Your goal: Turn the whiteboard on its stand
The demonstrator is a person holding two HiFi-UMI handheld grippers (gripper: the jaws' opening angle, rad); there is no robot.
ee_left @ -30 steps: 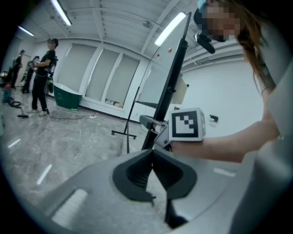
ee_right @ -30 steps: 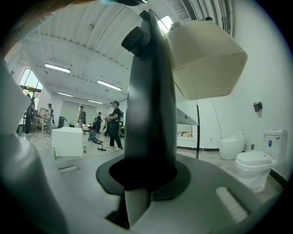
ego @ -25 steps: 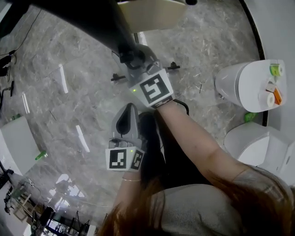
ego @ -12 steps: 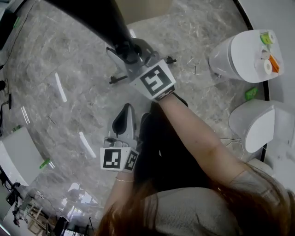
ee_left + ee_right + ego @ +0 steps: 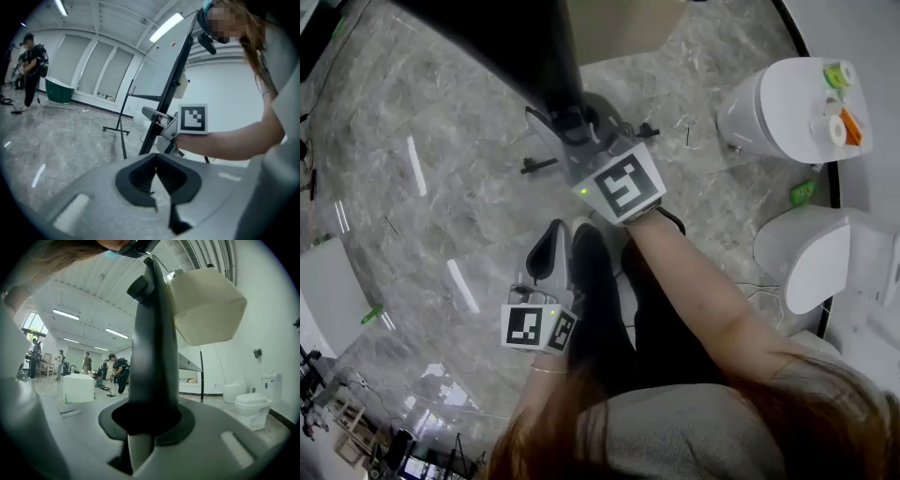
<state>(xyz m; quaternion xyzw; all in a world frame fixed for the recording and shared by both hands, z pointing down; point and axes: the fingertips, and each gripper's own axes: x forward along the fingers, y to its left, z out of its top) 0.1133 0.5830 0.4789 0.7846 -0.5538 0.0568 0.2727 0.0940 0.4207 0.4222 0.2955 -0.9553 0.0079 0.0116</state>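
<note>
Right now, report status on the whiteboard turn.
Right gripper clamped on black upright of whiteboard. Left gripper shut, empty, held low. Toilet to the right, apart from stand's feet.

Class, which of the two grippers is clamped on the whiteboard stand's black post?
The right gripper: its jaws close around the post; the left gripper holds nothing.

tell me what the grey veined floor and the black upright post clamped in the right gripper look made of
Grey veined floor: polished stone or stone-look tile; glossy, mirrors ceiling light strips.
Black upright post: probably painted metal; smooth, even satin sheen, though hard plastic is possible.
</note>
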